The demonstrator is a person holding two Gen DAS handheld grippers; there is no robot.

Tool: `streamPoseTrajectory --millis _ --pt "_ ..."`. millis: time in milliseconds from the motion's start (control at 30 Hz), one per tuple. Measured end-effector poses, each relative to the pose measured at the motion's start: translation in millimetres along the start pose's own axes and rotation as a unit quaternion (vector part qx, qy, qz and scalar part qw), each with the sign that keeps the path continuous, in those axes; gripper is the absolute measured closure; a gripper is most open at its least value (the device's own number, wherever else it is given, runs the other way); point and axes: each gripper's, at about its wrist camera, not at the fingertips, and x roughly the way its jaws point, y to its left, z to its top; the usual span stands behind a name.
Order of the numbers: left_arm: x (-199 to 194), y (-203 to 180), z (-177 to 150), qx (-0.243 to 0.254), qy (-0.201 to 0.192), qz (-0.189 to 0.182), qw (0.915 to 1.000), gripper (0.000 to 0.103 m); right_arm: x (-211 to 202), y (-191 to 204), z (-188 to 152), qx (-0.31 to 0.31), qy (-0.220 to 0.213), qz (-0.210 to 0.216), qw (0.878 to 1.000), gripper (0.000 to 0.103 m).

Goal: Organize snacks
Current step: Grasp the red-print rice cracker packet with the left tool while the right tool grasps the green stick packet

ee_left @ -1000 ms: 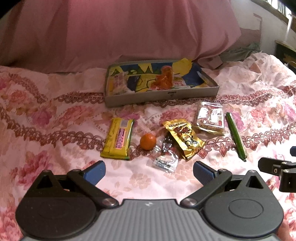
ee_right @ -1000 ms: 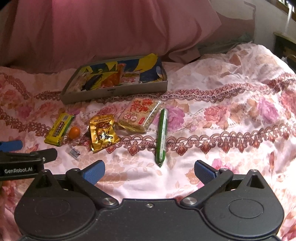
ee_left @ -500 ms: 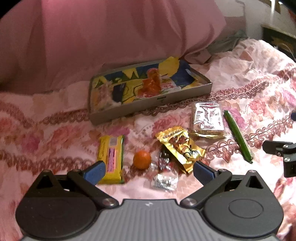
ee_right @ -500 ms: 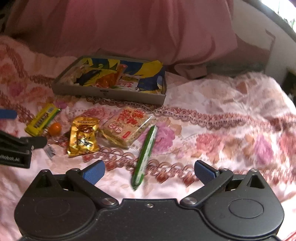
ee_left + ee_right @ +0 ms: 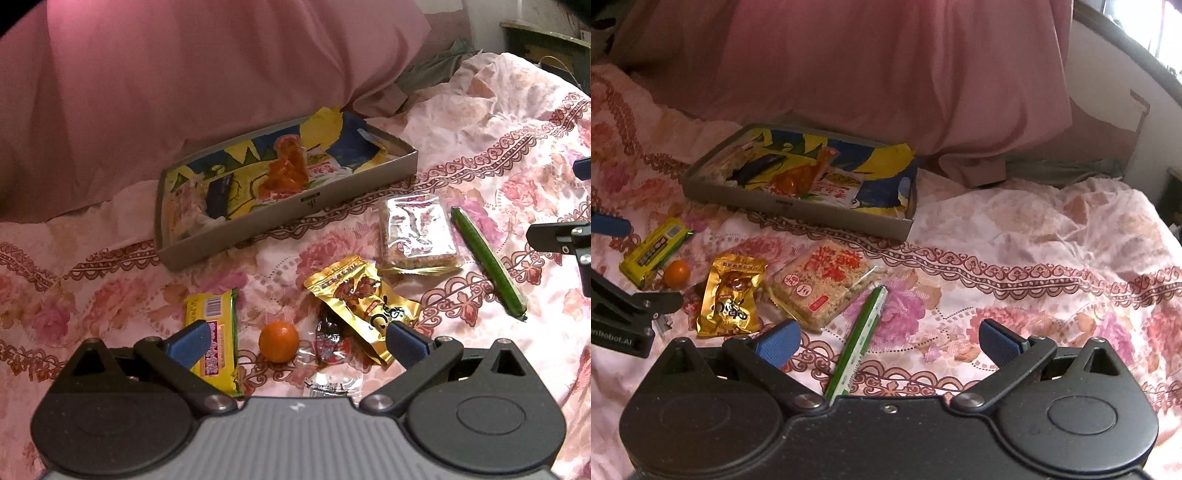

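A grey snack box (image 5: 369, 181) (image 5: 701, 192) with several packets inside stands on the floral bedspread. In front lie a yellow bar (image 5: 218, 339) (image 5: 653, 251), a small orange (image 5: 279, 341) (image 5: 676, 273), a clear candy wrapper (image 5: 328, 343), a gold pouch (image 5: 362, 306) (image 5: 733, 295), a rice cracker pack (image 5: 417, 236) (image 5: 823, 284) and a green stick (image 5: 487, 262) (image 5: 864, 328). My left gripper (image 5: 295, 341) is open and empty, low over the orange and candy. My right gripper (image 5: 888, 341) is open and empty over the green stick.
A big pink pillow (image 5: 184, 74) (image 5: 886, 66) lies behind the box. A wall (image 5: 1115, 96) and dark furniture (image 5: 546, 40) stand at the right. The right gripper's fingers show at the right edge of the left wrist view (image 5: 554, 236).
Both grippers have moved forward and lower towards the snacks. The left one now straddles the orange; the right one has closed in on the green stick. Both stay open.
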Motion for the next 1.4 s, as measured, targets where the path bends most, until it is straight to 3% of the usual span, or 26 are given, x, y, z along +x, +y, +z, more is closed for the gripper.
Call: streamPoseTrajectory --millis 133,333,467,700,900,1267,1400 --pt "2.2 0.1 -0.1 0.003 -0.002 -0.002 1.0 0.0 9.8 -4.0 -0.8 0.006 0.009 -0.005 1.0 0.001" --pt "9.3 -0.1 -3.2 0.003 -0.002 -0.013 0.9999 0.0 43.9 -12.1 -6.8 0.018 0.066 0.002 0.998 0.001" --pt "15.1 3.2 -2.7 -0.008 -0.009 -0.036 0.9993 0.0 54.0 -19.9 -5.3 0.049 0.072 0.019 0.996 0.001" --pt "33.2 -1.8 23.5 0.003 -0.039 -0.083 0.9958 0.0 68.6 -21.4 -9.3 0.079 0.107 0.051 0.99 0.002" --pt "60.6 -10.7 51.6 -0.003 -0.029 -0.107 0.9939 0.0 72.5 -19.0 -14.2 0.091 0.122 0.067 0.986 0.007" --pt "88.2 -41.2 70.0 0.02 -0.007 -0.135 0.9907 0.001 80.7 -17.5 -17.2 0.117 0.13 0.089 0.98 0.026" --pt "93.5 -51.0 73.2 0.037 -0.002 -0.14 0.9894 0.001 82.8 -20.6 -18.9 0.128 0.135 0.078 0.979 0.047"
